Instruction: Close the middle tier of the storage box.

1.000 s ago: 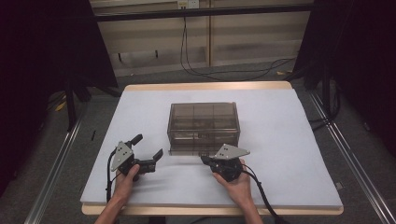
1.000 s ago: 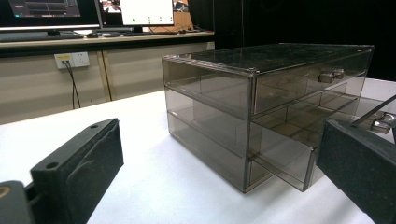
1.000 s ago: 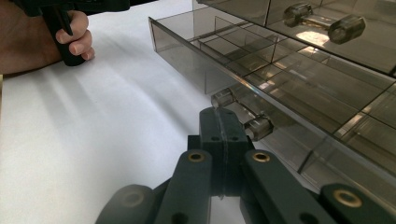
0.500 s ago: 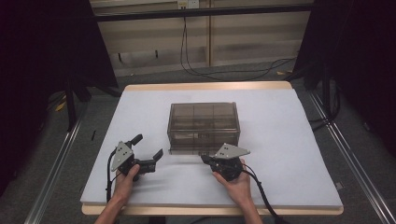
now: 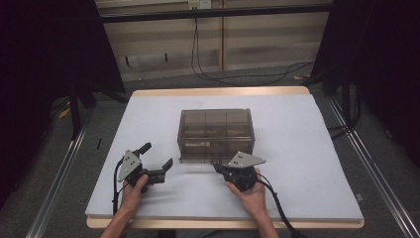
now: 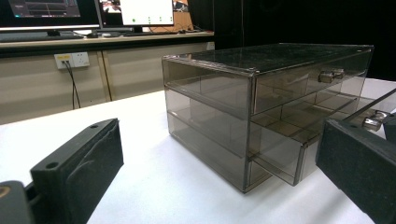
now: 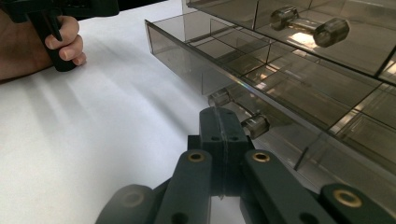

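Drawers show differently from each camera. From the high view, the smoked clear-plastic drawer cabinet [image 5: 216, 135] sits at the middle of the white table [image 5: 307, 148] as one dark box, its lower drawer [image 5: 213, 157] drawn out slightly toward the person. From the left gripper view, the cabinet's side and front are seen: two stacked drawers with inner dividers, a small round metal knob on the upper drawer [image 6: 329, 74], and the lower drawer [image 6: 285, 158] standing out past the front face. From the right gripper view, the open drawer's grid of compartments appears close up, with its knob [image 7: 254, 123] just beyond the jaw tips.

Right gripper [image 5: 221, 169] lies directly in front of the cabinet, jaws pressed fully together with their tips at the lower drawer's knob; whether they pinch the knob or merely touch it cannot be told. Left gripper [image 5: 157, 159] rests on the table well to the left of the cabinet, apart from it, jaws spread wide with nothing between them.

Jaws are matte black with flat pads; the table surface is smooth.
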Available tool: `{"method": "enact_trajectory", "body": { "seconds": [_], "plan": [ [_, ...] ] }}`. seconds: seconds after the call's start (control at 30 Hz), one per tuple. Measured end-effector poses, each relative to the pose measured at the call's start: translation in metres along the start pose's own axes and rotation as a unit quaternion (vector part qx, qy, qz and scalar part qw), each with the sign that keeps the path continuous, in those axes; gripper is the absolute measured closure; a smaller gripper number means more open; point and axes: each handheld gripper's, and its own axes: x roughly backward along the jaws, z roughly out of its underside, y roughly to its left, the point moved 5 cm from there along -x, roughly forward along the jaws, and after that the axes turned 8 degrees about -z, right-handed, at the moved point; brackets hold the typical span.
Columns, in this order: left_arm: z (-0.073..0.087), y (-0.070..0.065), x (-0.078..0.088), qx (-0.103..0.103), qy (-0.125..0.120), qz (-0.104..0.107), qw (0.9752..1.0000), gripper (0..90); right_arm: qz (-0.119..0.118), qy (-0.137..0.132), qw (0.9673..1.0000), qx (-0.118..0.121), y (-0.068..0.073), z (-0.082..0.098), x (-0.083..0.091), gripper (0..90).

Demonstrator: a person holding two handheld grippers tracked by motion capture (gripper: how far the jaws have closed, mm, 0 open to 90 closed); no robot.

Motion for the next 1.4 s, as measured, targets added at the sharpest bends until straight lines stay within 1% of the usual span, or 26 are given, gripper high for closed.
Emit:
{"method": "enact_trajectory", "body": {
  "seconds": [0.33,0.37,0.53,0.57,0.6,0.83,1.4],
  "plan": [
    [0.0001,0.0005,0.0001,-0.001,0.001,-0.001,1.0,0.8,0.005,0.0,1.0,-0.001,-0.0018,-0.0005,0.0005,90.0],
    [0.0001,0.0004,0.0001,-0.001,0.001,-0.001,1.0,0.8,0.005,-0.001,1.0,-0.004,-0.0025,-0.0006,0.0003,90.0],
    [0.0001,0.0005,0.0001,-0.001,0.001,-0.001,1.0,0.8,0.007,-0.001,1.0,-0.006,-0.0034,-0.0009,-0.0004,90.0],
    [0.0001,0.0004,0.0001,-0.001,0.001,-0.001,1.0,0.8,0.005,-0.002,1.0,-0.005,-0.0034,-0.0012,-0.0007,90.0],
    [0.0001,0.0004,0.0001,-0.001,0.001,-0.001,1.0,0.8,0.009,-0.002,1.0,-0.002,-0.0036,-0.0017,-0.0009,90.0],
    [0.0001,0.0004,0.0001,-0.001,0.001,-0.001,1.0,0.8,0.008,-0.002,1.0,-0.001,-0.0046,-0.0035,-0.0023,90.0],
    [0.0001,0.0004,0.0001,-0.001,0.001,-0.001,1.0,0.8,0.014,-0.006,0.9998,-0.009,-0.009,-0.0053,-0.0042,90.0]
  ]
}}
